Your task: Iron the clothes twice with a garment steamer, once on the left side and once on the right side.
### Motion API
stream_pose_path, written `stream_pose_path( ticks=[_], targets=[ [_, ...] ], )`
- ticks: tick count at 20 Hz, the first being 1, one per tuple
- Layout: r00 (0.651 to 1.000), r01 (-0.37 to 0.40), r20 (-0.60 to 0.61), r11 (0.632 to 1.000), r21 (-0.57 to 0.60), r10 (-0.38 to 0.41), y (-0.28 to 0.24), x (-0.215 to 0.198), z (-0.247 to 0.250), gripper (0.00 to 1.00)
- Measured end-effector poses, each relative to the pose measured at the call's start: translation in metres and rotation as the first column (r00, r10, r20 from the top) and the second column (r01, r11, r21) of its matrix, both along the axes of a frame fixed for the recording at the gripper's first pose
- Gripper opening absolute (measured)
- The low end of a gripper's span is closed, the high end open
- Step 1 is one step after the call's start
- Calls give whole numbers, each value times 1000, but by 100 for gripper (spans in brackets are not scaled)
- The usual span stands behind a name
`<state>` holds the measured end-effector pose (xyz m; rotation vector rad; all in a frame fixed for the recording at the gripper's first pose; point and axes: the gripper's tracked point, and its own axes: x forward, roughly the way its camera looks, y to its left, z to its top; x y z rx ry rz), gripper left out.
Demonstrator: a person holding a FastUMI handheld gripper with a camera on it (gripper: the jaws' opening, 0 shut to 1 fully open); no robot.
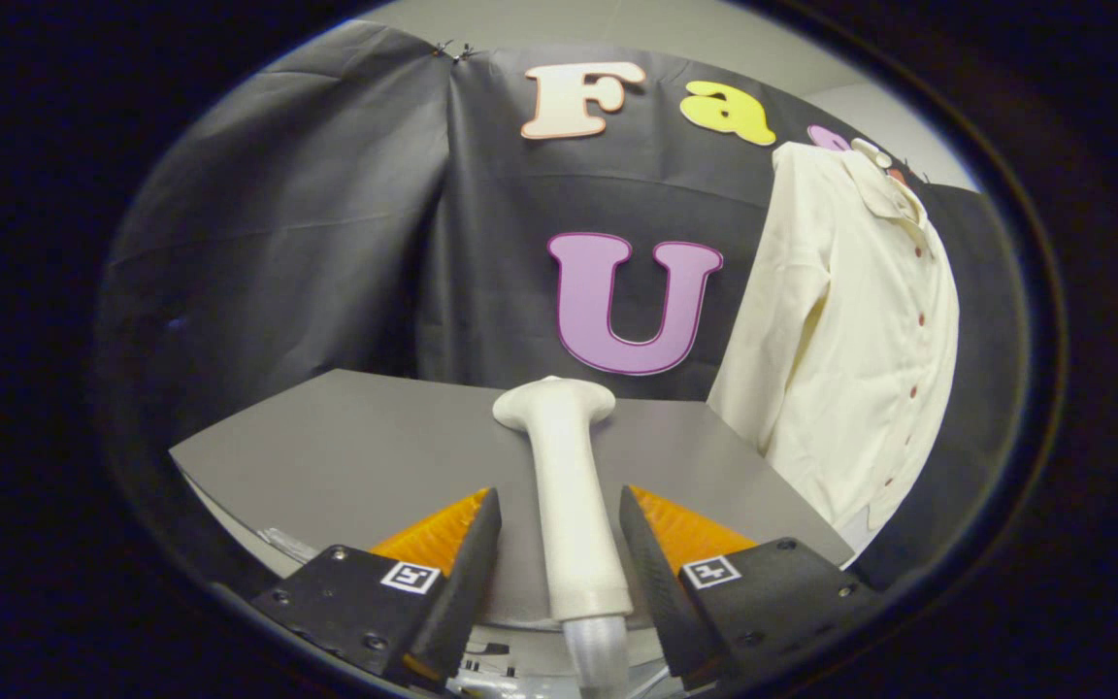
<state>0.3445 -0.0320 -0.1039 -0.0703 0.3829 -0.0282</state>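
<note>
Gripper: we've got the gripper (pixel 559 549) straddling the steamer, fingers spread, with a gap showing on each side of the handle. So not clamped on it yet, as far as we can tell.

Steamer: the steamer (pixel 571 485) lies right between the fingers on the grey table (pixel 345 456). Its long axis runs straight ahead, the flat head at the far end and the hose end down by us.

Shirt: the cream shirt (pixel 850 320) hangs against the booth wall, ahead and off to the right of the fingers, past the table's right corner.

Next move: we reckon it's squeeze on the handle first, then lift and swing right to the shirt.

Watch out: the handle looks smooth and rounded, so it could twist in a loose grip.
</note>
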Motion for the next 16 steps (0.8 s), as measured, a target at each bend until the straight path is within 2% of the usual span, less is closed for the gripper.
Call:
stream_pose_path(
  ticks=[2, 6, 8, 11, 16],
  targets=[
    [1000, 23, -13, 1000, -11, -23, -5, 7, -8, 62],
    [1000, -13, -18, 1000, -6, 13, -11, 6, -8, 39],
    [1000, 10, 29, 997, 76, -12, -13, 6, -3, 37],
    [998, -15, 68, 987, 162, 4, -11, 6, 6, 33],
    [989, -62, 146, 975, 215, 31, -15, -14, 39, 33]
  ],
)
